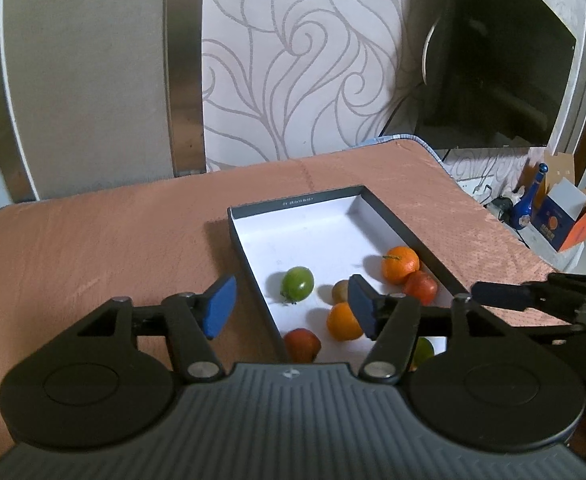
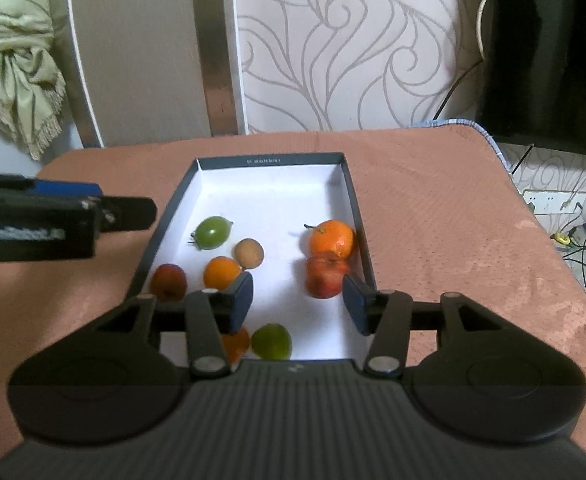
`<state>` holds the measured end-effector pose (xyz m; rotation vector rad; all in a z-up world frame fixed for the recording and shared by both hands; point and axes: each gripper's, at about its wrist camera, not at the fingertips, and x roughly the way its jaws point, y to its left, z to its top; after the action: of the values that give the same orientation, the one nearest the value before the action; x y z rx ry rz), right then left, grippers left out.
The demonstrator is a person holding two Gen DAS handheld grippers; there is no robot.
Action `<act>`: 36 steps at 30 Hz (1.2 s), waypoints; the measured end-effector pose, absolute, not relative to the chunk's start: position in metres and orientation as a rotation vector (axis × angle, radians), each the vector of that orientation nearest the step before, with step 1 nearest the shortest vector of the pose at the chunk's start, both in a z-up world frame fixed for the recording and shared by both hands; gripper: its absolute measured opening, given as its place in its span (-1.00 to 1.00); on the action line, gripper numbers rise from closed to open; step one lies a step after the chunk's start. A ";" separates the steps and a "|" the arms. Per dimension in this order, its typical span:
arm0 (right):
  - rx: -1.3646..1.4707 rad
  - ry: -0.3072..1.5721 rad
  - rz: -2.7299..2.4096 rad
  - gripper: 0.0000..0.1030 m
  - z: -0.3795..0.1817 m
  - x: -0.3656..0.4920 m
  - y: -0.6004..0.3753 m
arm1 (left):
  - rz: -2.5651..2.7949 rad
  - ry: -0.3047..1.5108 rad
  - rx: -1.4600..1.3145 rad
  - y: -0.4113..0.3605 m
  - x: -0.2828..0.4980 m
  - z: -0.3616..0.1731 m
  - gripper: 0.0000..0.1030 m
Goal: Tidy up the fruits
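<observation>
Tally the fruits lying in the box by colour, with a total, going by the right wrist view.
Green: 2, the green tomato-like fruit and the green round fruit at the near end of the dark-rimmed white-lined box.
Orange: 3, the stemmed mandarin, the smooth orange, and an orange fruit half hidden behind a finger.
Red: 2, the red apple and the dark red fruit.
Brown: 1, the small tan round fruit.
Total: 8

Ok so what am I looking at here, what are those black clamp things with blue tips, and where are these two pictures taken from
Each black clamp is a hand-held two-finger gripper; a person carries one in each hand, with a camera on each looking along its fingers. One picture comes from the left gripper, the other from the right gripper. Both stand open and hold nothing. On the pink tablecloth sits a shallow box with white inside, holding oranges, green fruits, red fruits and a small brown one.
</observation>
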<state>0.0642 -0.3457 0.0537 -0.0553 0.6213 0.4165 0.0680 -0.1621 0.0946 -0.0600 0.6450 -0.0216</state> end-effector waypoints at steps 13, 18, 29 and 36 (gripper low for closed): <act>0.027 0.594 0.423 0.01 0.080 -0.002 -0.396 | 0.068 0.528 0.009 -0.189 0.033 0.114 1.00; 0.021 0.583 0.429 0.01 0.088 -0.019 -0.411 | 0.157 0.552 -0.007 -0.188 0.031 0.125 1.00; 0.001 0.617 0.449 0.01 0.082 -0.031 -0.434 | 0.132 0.650 -0.064 -0.224 -0.004 0.112 1.00; 0.000 0.633 0.456 0.02 0.076 -0.036 -0.445 | 0.090 0.702 -0.015 -0.258 -0.020 0.092 1.00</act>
<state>-0.0360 -0.4449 0.0763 0.0002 0.6330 0.4564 -0.0202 -0.2580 0.0922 -0.0151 0.7016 0.0899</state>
